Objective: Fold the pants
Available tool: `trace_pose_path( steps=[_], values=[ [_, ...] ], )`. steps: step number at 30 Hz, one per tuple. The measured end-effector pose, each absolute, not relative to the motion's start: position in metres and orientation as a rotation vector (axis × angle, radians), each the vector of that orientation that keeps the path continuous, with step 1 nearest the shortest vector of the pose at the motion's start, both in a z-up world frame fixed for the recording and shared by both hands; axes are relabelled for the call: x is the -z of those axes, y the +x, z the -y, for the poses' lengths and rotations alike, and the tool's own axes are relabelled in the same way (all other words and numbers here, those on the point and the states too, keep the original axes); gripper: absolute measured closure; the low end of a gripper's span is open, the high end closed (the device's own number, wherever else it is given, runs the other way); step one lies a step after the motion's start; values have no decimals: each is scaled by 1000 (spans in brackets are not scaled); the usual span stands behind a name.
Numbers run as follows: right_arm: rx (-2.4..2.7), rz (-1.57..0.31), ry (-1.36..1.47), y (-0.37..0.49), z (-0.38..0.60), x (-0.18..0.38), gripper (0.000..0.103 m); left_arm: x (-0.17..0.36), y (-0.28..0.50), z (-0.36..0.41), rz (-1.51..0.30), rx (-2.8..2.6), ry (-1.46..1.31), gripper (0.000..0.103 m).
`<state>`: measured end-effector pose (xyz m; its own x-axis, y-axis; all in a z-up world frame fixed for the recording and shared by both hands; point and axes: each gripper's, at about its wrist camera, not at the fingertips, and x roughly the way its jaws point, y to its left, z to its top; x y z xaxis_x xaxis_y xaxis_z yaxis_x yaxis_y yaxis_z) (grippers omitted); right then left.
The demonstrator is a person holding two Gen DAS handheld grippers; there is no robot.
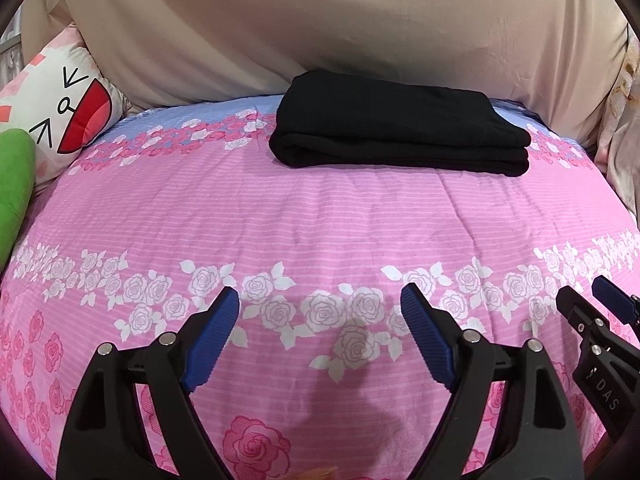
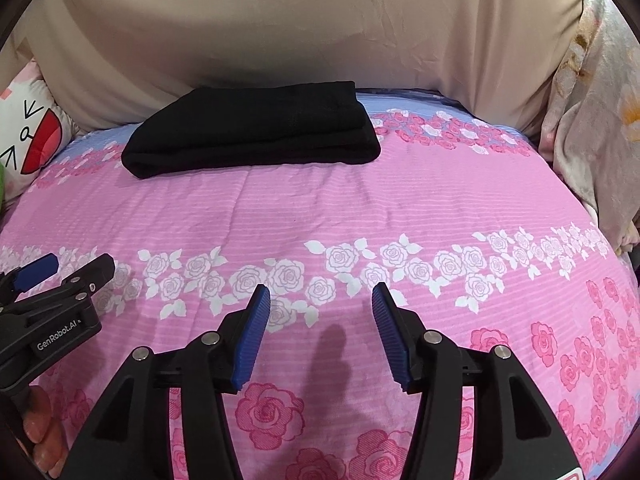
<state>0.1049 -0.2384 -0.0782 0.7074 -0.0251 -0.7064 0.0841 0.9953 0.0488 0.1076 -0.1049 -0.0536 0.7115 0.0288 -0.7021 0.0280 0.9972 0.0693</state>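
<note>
The black pants (image 1: 400,130) lie folded into a thick rectangular bundle at the far side of the bed (image 1: 320,220), at about 12 o'clock in the left wrist view and nearer 11 o'clock in the right wrist view (image 2: 252,132). The bundle rests on the pink rose-print bedspread where its blue band begins, close to the beige cloth (image 1: 320,20) that rises behind it. At 9 o'clock sit a cartoon-face pillow (image 1: 60,112) and a green cushion (image 1: 14,184); at 3 o'clock, a pale floral blanket (image 2: 596,120). Both tools hang at 6 o'clock, well apart from the pants. The left hand-held gripper (image 1: 320,336) has its blue pads spread wide and holds nothing. The right hand-held gripper (image 2: 320,336) is likewise spread, empty, just beside the left one.
</note>
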Motion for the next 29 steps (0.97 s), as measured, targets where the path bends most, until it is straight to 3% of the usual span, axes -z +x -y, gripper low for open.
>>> trace_pose_path(
  steps=[29],
  values=[
    [63,-784,65,106,236,78,39,52,105,106,-765,13,73,22]
  ],
)
